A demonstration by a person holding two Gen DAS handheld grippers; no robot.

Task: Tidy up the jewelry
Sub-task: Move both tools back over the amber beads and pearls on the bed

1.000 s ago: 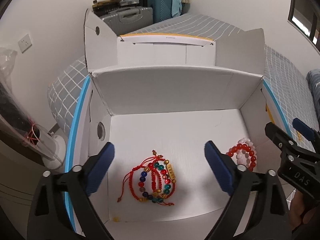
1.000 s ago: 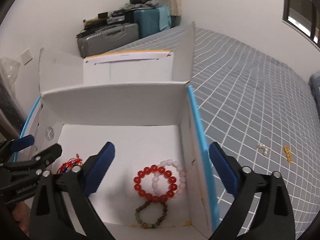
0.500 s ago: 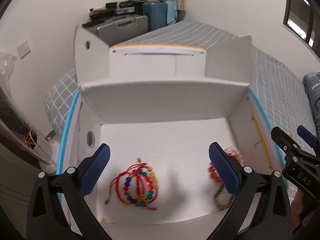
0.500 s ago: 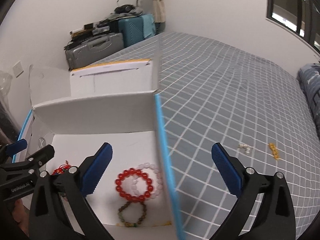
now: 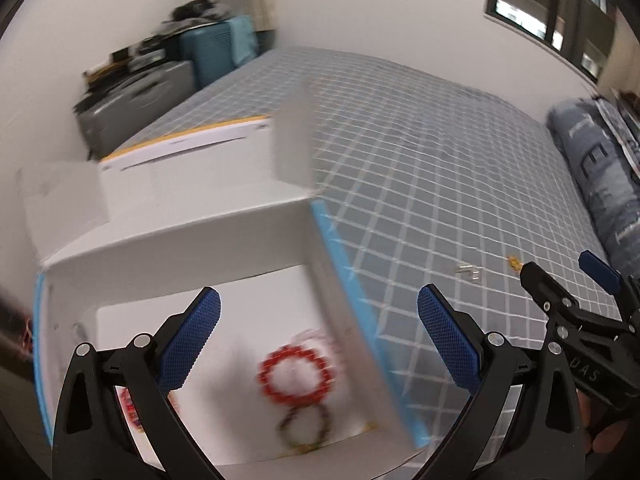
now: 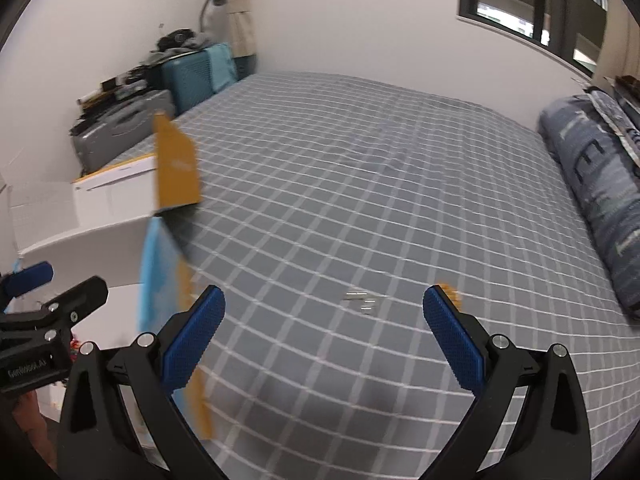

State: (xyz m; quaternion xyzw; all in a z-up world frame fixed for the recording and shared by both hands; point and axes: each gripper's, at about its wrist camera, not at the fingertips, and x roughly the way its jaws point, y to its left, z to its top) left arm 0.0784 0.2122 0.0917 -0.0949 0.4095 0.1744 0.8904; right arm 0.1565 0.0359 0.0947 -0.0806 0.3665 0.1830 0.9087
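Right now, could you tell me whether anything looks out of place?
Yes: two small pieces lie loose on the bedspread, outside the white box holding the bracelets: a silvery piece and a gold piece.

red bracelet (image 5: pixel 295 374), white box (image 5: pixel 192 236), grey checked bedsheet (image 6: pixel 360 200), blue fingers (image 6: pixel 194 338)

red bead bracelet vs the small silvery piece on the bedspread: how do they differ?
The red bead bracelet lies inside the white box; the silvery piece lies out on the checked bedspread. The red bead bracelet is a large closed ring; the silvery piece is tiny and blurred. Neither is held by a gripper.
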